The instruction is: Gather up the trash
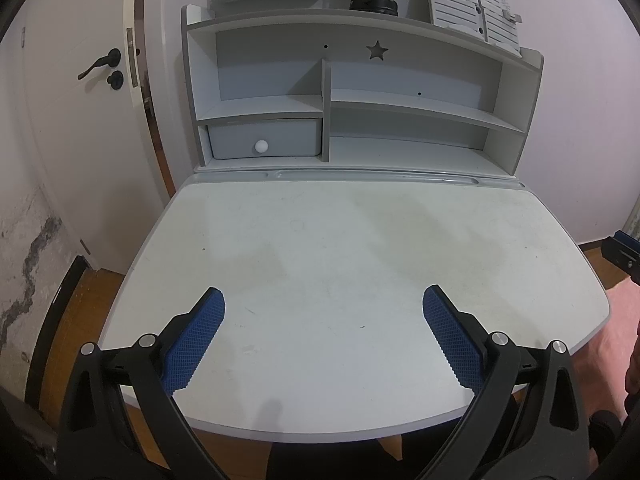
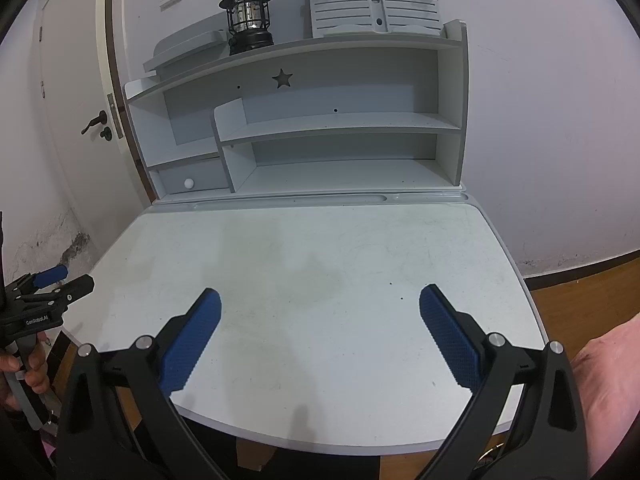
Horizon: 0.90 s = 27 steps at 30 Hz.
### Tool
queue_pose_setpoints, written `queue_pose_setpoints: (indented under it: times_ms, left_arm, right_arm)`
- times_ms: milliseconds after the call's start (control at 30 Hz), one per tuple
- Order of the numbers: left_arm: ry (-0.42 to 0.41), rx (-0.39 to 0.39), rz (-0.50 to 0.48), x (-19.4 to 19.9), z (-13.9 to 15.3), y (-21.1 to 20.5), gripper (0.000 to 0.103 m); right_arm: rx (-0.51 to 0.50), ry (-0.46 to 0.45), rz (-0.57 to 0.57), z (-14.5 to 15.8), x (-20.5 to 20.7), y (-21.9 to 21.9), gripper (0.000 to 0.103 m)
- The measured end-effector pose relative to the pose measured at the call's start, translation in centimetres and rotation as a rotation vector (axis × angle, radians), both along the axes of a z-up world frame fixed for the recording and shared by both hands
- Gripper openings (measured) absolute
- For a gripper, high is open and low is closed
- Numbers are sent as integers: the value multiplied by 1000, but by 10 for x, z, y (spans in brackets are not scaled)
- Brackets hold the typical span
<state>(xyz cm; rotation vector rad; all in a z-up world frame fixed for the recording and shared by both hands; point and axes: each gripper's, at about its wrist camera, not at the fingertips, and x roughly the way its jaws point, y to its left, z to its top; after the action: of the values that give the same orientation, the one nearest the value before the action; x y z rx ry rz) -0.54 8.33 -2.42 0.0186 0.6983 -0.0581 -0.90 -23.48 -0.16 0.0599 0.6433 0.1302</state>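
Note:
I see no trash in either view. The white desk top lies in front of me, bare apart from small specks, and it also shows in the right wrist view. My left gripper is open and empty above the desk's front edge. My right gripper is open and empty above the front edge too. The left gripper also shows at the left edge of the right wrist view. The right gripper shows at the right edge of the left wrist view.
A grey shelf unit stands at the back of the desk, with a small drawer with a white knob. A black lantern and a grey book stand sit on top. A door is at the left.

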Motion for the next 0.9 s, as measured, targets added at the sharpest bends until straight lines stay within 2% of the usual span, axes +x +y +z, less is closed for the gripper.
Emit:
queue_pose_setpoints:
  times_ms: [900]
  left_arm:
    - [-3, 2, 0, -4, -2, -2, 96]
  right_arm:
    - [-5, -8, -1, 2, -1, 1, 96]
